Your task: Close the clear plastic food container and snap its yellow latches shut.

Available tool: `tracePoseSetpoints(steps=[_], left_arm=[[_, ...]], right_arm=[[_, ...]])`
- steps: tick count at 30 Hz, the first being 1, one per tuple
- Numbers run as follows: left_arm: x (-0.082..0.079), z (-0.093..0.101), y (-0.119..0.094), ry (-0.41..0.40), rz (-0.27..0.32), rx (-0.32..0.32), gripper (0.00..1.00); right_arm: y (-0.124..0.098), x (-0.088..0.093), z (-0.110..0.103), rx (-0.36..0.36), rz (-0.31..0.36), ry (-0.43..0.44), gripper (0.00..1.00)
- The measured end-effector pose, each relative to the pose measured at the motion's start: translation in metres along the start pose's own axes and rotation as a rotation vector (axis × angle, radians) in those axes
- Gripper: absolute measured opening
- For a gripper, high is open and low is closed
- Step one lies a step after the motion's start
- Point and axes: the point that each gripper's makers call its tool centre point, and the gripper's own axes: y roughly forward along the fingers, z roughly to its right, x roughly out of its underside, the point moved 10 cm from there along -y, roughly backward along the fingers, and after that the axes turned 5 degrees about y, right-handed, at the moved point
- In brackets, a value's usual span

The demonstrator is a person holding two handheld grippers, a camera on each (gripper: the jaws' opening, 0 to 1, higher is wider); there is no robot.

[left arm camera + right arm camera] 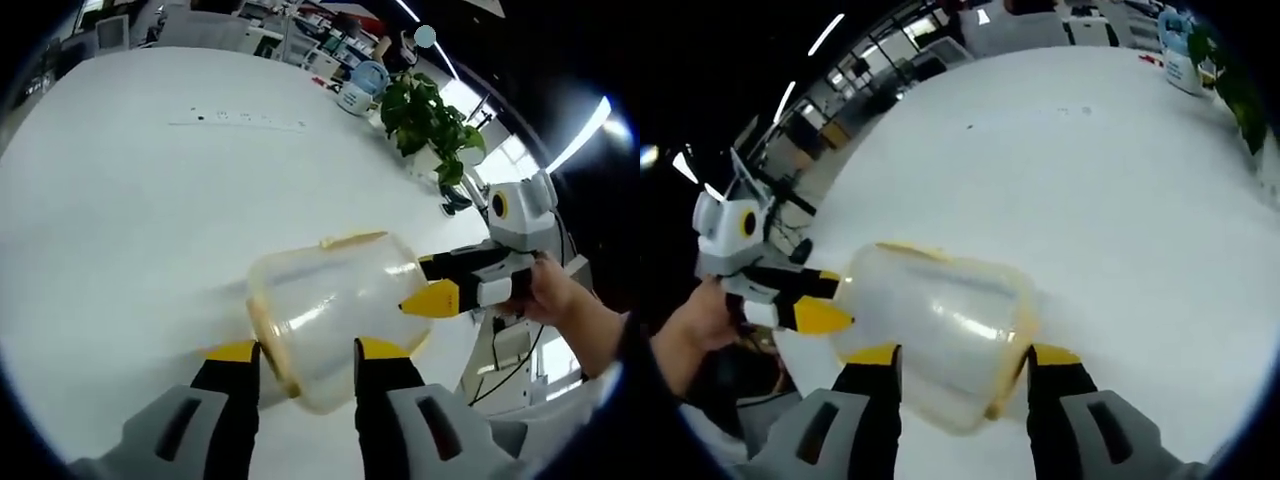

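Note:
A clear plastic container (330, 310) with a yellow rim lies on its side just above the white table (120, 220). A yellow latch (352, 239) shows on its top edge. My left gripper (305, 352) clasps its near end between both jaws. My right gripper (428, 280), held by a person's hand (560, 295), reaches in from the right and straddles the far end. In the right gripper view the container (940, 310) sits between my right gripper (962, 358) jaws, and the left gripper (830, 300) meets it from the left.
A white power strip (238, 121) lies far back on the table. A potted plant (430, 125) and a blue-and-white tub (365, 85) stand near the far right edge. Office desks and chairs lie beyond the table edge (840, 200).

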Motion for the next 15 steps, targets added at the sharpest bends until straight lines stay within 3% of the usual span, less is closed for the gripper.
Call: tracePoseSetpoints(steps=[5, 9, 15], left_arm=[[-0.0033, -0.0008, -0.0002, 0.007, -0.019, -0.004, 0.38], [-0.0087, 0.0027, -0.0024, 0.106, -0.032, -0.031, 0.38], [-0.0094, 0.0021, -0.0074, 0.109, -0.028, -0.024, 0.38]], right_arm=[[0.0001, 0.001, -0.0032, 0.011, 0.004, 0.006, 0.52], [-0.0007, 0.0016, -0.0039, 0.012, -0.001, -0.021, 0.53], [-0.0039, 0.007, -0.004, -0.014, -0.005, -0.017, 0.57]])
